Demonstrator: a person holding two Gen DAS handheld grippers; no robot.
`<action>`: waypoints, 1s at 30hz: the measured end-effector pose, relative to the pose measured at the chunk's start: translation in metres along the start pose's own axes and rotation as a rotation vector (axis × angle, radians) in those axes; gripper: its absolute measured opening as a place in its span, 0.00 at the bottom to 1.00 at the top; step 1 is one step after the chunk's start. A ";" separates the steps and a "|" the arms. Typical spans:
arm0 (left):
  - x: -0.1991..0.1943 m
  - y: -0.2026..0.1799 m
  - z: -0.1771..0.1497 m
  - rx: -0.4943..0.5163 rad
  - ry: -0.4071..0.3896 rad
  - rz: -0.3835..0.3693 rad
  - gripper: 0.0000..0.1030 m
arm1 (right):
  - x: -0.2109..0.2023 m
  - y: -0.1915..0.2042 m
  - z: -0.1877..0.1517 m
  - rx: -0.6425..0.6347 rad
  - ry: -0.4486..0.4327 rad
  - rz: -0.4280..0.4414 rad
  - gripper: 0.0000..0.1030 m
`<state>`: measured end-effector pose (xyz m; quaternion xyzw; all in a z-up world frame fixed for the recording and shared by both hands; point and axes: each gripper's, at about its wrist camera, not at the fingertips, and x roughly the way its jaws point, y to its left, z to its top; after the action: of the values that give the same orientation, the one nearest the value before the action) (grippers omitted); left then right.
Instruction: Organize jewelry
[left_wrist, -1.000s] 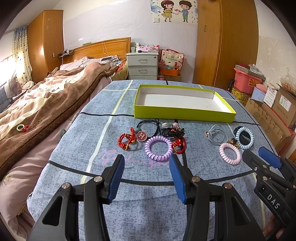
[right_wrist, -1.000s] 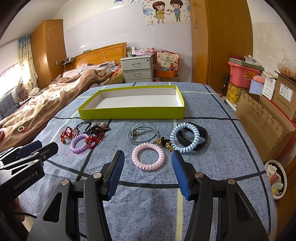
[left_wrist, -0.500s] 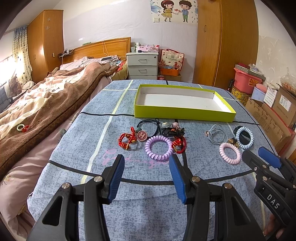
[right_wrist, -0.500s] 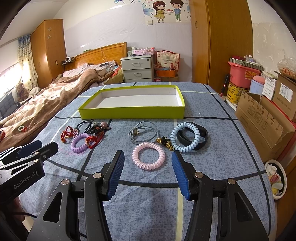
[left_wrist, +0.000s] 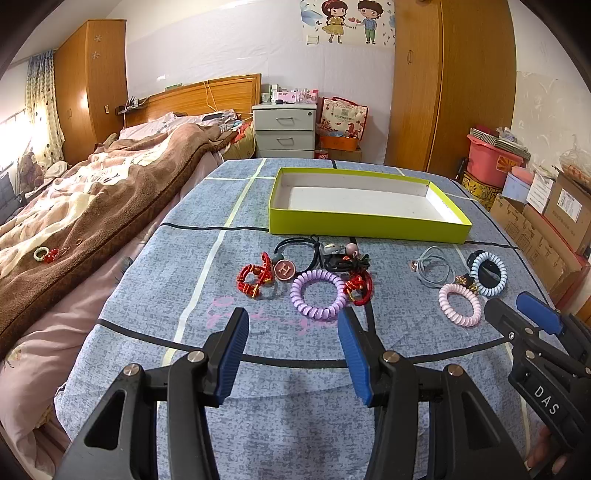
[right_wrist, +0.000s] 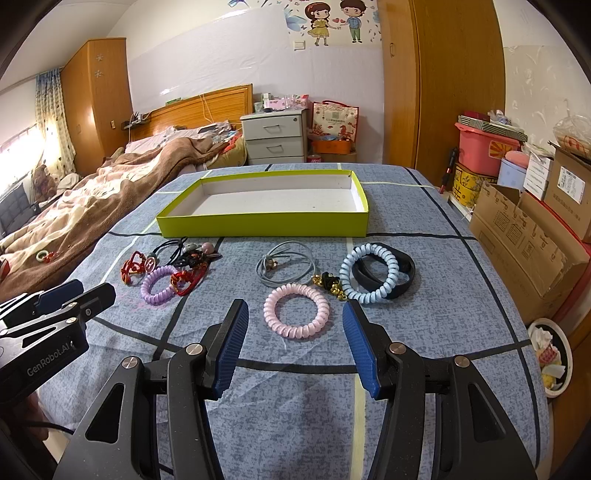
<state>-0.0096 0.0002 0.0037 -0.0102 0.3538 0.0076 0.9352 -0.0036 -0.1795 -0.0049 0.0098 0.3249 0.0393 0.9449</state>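
Both grippers hovered wide open, holding nothing; pink coil tie (right_wrist: 296, 311) lay flat just ahead of right gripper (right_wrist: 293, 343), nearer than left gripper (left_wrist: 291, 350), short of empty green box (right_wrist: 264, 226).

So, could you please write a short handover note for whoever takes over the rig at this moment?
Left hand-held gripper: open, holding nothing, aimed at the purple coil hair tie.
Right hand-held gripper: open, holding nothing, aimed at the pink coil hair tie.
Things: the green tray sits at the back of the blue cloth with nothing in it. One cluster with the red knotted pieces lies on the left; the grey cord, light blue coil tie and black band lie on the right.
Done: nothing in the tray yet.
Left: move every piece into the tray.
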 end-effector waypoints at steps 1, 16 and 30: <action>0.000 0.000 0.000 0.001 0.001 -0.001 0.51 | 0.000 0.000 0.000 0.000 0.000 0.001 0.52; 0.007 0.013 0.002 -0.010 0.025 -0.068 0.51 | 0.006 -0.020 0.000 0.030 0.030 -0.005 0.52; 0.034 0.062 0.009 -0.091 0.122 -0.142 0.51 | 0.039 -0.032 0.005 0.041 0.153 0.075 0.51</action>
<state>0.0201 0.0630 -0.0131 -0.0781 0.4078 -0.0430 0.9087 0.0323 -0.2085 -0.0266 0.0384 0.3962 0.0686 0.9148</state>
